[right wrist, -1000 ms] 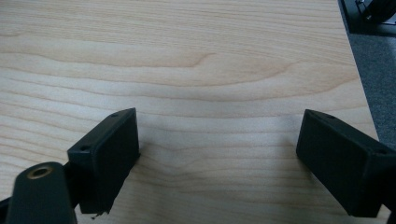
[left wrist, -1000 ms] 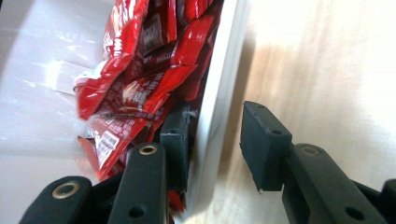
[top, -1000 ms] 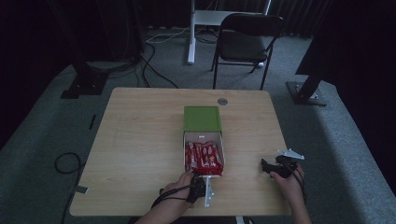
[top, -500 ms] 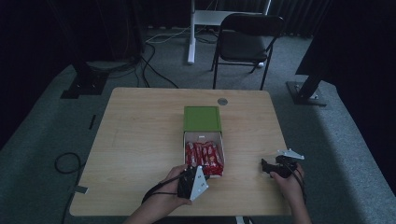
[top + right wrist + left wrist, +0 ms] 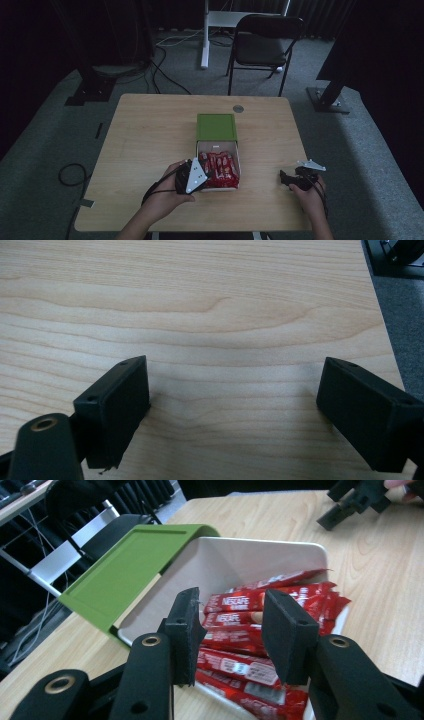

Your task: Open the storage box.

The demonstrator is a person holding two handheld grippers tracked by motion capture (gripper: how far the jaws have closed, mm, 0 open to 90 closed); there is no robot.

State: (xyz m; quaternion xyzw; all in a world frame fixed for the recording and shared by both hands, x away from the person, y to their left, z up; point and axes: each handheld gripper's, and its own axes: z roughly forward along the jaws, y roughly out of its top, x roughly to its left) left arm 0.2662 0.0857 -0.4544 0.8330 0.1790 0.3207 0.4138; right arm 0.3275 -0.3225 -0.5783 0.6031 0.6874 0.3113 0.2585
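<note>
A white box point(image 5: 217, 145) sits mid-table, packed with several red Nescafe sachets point(image 5: 220, 167). Its green lid point(image 5: 216, 126) lies against the box's far side. My left gripper point(image 5: 200, 174) is at the box's near left corner, held in a hand. In the left gripper view its jaws stand open point(image 5: 231, 630) just above the sachets point(image 5: 240, 602), with nothing between them; the green lid point(image 5: 130, 580) leans on the white box point(image 5: 250, 560). My right gripper point(image 5: 286, 177) rests on the table to the right of the box. Its jaws are wide open point(image 5: 232, 410) over bare wood.
The wooden table point(image 5: 150, 130) has a round grommet point(image 5: 238, 108) near its far edge. A black chair point(image 5: 265, 45) and a white desk leg point(image 5: 205, 35) stand beyond it. The right gripper point(image 5: 355, 500) appears far off in the left gripper view.
My left gripper has moved from the table's near edge forward and left, to the box's near left corner over the sachets. The right gripper has stayed put.
</note>
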